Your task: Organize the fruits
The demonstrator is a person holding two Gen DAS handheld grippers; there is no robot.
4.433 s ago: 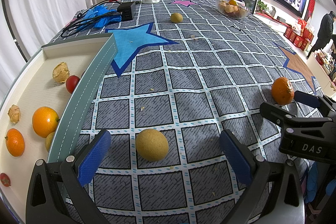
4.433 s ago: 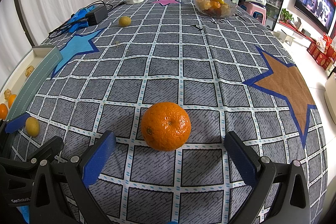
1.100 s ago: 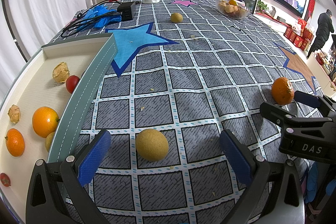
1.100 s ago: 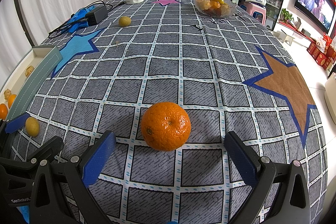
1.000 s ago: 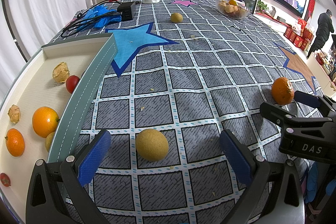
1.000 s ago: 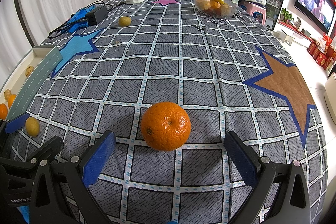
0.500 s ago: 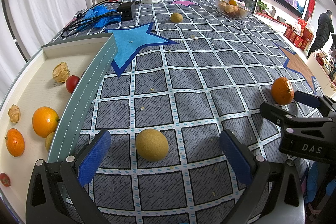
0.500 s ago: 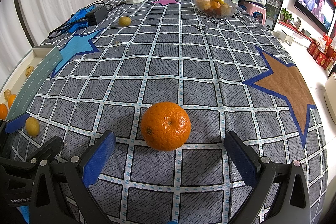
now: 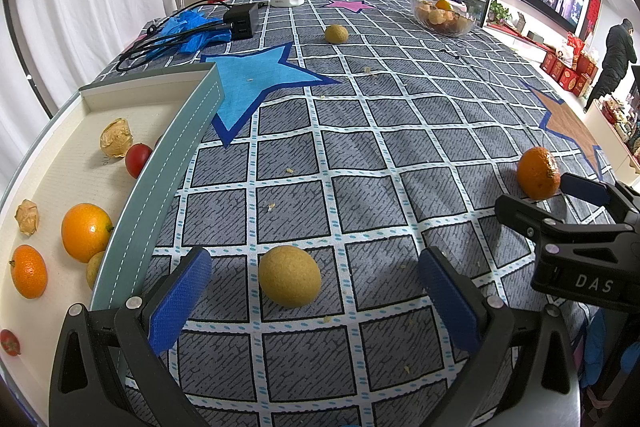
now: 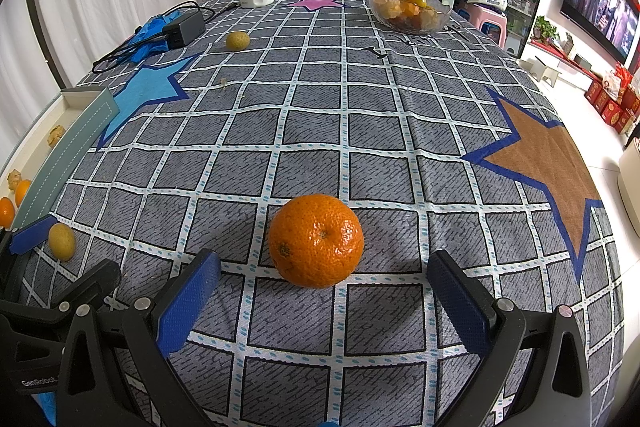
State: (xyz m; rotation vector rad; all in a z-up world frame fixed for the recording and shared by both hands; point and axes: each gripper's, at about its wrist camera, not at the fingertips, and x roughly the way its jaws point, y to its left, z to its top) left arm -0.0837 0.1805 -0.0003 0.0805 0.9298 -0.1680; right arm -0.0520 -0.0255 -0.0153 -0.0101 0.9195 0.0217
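Hovering: your left tool hangs low over the table, jaws spread wide and holding nothing.
Yellow-green fruit: it lies on the checked cloth between your left tool's blue pads, touching neither.
Right tool: yours is also wide apart and empty.
Mandarin: it sits on the cloth just ahead of the gap between your right tool's pads, untouched.
Tray: it lies left of the yellow-green fruit, at the table's edge, holding oranges, small red fruits and papery husked ones.
Second yellow-green fruit: well beyond the tray, near the far end.
Glass bowl: far from the tray, filled with fruit.
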